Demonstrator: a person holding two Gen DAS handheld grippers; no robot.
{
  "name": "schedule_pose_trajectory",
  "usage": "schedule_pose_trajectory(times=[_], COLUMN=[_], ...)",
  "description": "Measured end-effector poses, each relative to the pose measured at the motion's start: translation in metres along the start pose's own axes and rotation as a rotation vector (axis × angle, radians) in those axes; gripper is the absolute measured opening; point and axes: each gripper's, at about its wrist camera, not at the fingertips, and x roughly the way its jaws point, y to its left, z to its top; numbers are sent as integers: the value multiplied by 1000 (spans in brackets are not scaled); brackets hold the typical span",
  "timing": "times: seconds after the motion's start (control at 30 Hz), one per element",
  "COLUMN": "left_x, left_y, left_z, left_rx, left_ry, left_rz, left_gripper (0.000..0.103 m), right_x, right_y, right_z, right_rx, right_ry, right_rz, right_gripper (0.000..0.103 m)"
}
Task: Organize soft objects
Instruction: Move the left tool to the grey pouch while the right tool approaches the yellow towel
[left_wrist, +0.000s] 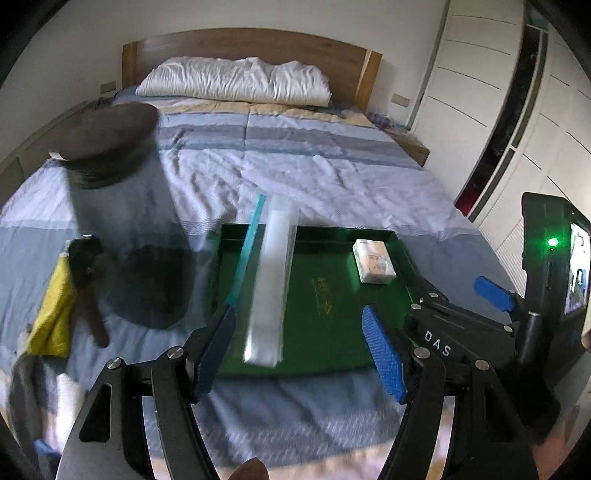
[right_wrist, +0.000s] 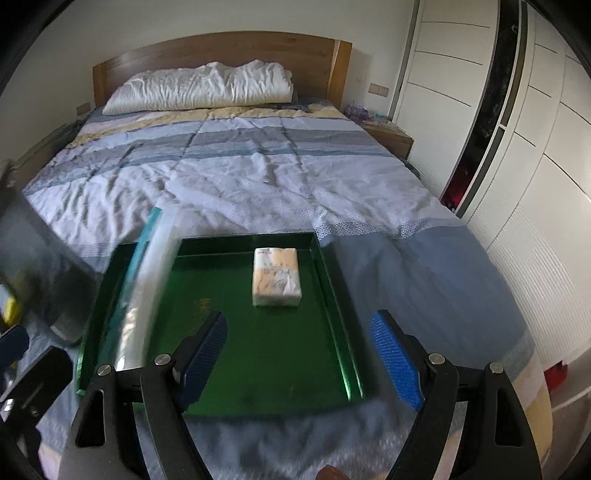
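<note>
A green tray (left_wrist: 332, 332) lies on the bed near its foot; it also shows in the right wrist view (right_wrist: 258, 362). A white tissue pack (left_wrist: 373, 261) (right_wrist: 276, 277) lies in its far right part. A clear zip bag with a teal strip (left_wrist: 271, 280) (right_wrist: 144, 291) is blurred over the tray's left side. My left gripper (left_wrist: 299, 350) is open above the tray's near edge, the bag between its fingers, nearer the left one. My right gripper (right_wrist: 299, 354) is open and empty over the tray; it shows at right in the left wrist view (left_wrist: 428, 299).
A dark brown cap (left_wrist: 107, 144) and grey cloth are blurred at left, with a yellow item (left_wrist: 55, 310) and a dark object (left_wrist: 86, 280) on the bed. White pillows (right_wrist: 203, 90) lie at the wooden headboard. A white wardrobe (right_wrist: 517, 147) stands at right.
</note>
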Motion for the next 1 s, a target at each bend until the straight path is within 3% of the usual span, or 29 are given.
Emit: schedule_pose_trajectory(times=[0.17, 0.5, 0.7, 1.0], left_x=[-39, -99, -122, -136], left_y=[31, 105, 151, 234], left_z=[-18, -47, -68, -101], left_rx=[4, 14, 14, -35], left_ry=[17, 0, -2, 44], left_rz=[-14, 82, 155, 241], left_gripper=[65, 65, 65, 65], right_x=[-45, -126, -168, -195], right_y=[10, 63, 92, 141], right_z=[-20, -55, -79, -104], right_rx=[-2, -63, -78, -93], right_ry=[-25, -87, -115, -108], right_rz=[34, 116, 181, 257], right_gripper=[81, 81, 81, 81])
